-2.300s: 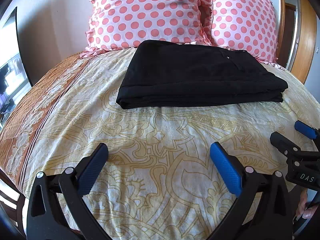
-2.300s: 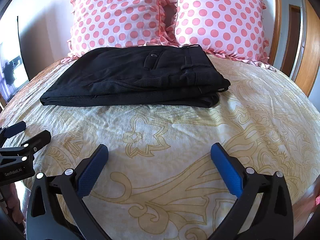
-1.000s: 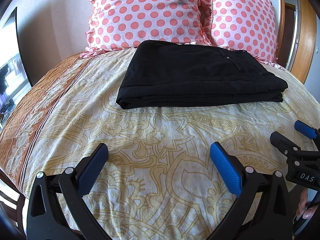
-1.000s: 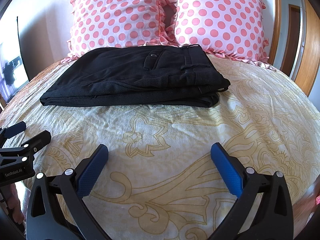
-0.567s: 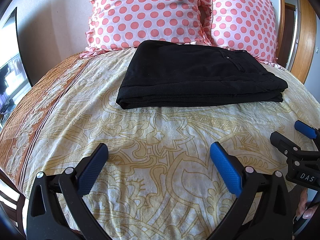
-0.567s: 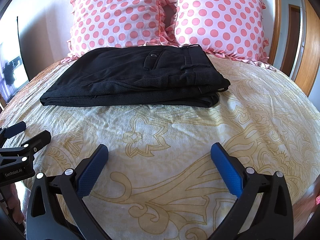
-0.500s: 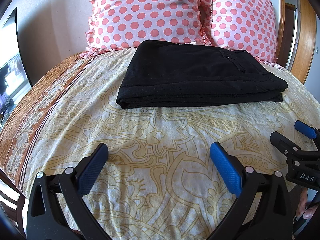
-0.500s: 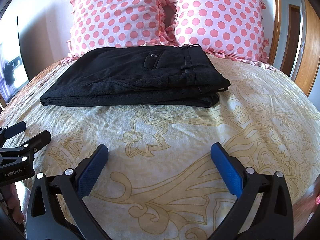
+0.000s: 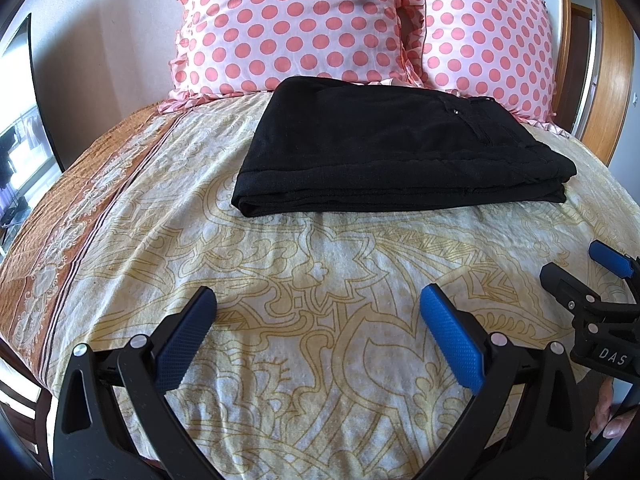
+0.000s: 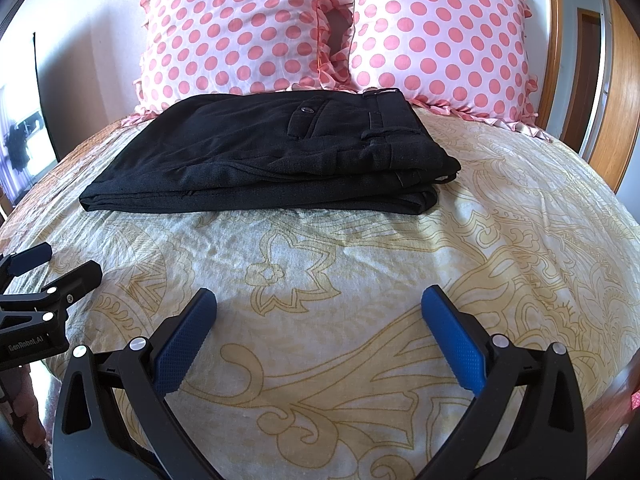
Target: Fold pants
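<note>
Black pants (image 9: 392, 148) (image 10: 272, 160) lie folded into a flat rectangle on the bed, just in front of the pillows, waistband and back pocket toward the right. My left gripper (image 9: 318, 312) hovers open over the bedspread well short of the pants, with nothing between its blue pads. My right gripper (image 10: 319, 314) is also open and empty, equally far back from the pants. In the left wrist view the right gripper (image 9: 576, 258) shows at the right edge. In the right wrist view the left gripper (image 10: 60, 262) shows at the left edge.
Two pink polka-dot pillows (image 9: 288, 24) (image 10: 436, 36) lean at the head of the bed. The cream bedspread (image 9: 320, 264) with a yellow floral print has an orange border (image 9: 80, 204) on the left. A wooden door frame (image 10: 616, 80) stands at right.
</note>
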A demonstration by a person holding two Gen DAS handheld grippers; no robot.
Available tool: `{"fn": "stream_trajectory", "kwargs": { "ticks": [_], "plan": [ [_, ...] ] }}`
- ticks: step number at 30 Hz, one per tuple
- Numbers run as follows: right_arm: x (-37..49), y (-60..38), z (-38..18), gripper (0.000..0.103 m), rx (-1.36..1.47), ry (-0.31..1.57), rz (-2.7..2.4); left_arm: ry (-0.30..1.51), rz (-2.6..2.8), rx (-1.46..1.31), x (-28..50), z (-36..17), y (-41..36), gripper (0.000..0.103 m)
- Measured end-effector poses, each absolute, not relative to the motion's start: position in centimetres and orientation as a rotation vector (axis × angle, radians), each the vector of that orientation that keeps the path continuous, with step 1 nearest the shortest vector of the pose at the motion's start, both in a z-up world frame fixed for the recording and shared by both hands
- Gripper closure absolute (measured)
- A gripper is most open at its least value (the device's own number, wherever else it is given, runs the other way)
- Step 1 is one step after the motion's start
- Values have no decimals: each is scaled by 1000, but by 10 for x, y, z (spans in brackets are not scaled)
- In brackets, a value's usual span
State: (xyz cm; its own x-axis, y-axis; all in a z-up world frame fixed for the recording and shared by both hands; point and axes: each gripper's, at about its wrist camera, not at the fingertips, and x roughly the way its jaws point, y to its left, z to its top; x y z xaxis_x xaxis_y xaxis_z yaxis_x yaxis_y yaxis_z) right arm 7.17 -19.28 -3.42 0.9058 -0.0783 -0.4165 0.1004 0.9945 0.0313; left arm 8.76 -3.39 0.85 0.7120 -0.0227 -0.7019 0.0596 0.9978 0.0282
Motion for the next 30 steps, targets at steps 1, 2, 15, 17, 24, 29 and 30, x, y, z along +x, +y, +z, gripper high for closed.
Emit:
{"fn": "stream_trajectory", "kwargs": {
  "ticks": [1, 2, 15, 17, 24, 29, 30],
  "plan": [
    [72, -193, -34, 1, 52, 429, -92, 781, -46, 50, 88, 9, -34, 2],
    [72, -193, -34, 1, 52, 428, -92, 785, -46, 50, 89, 9, -34, 2],
    [72, -193, -34, 1, 53, 429, -93, 824, -49, 51, 92, 10, -35, 2],
    [72, -193, -34, 1, 53, 429, -93, 822, -49, 49, 92, 9, -35, 2],
    [72, -192, -34, 1, 53, 428, -94, 826, -48, 49, 92, 9, -35, 2],
    [72, -192, -34, 1, 54, 429, -94, 825, -49, 48, 92, 9, -35, 2],
    [72, -192, -34, 1, 53, 429, -94, 826, -49, 49, 92, 9, -36, 2]
  ]
}}
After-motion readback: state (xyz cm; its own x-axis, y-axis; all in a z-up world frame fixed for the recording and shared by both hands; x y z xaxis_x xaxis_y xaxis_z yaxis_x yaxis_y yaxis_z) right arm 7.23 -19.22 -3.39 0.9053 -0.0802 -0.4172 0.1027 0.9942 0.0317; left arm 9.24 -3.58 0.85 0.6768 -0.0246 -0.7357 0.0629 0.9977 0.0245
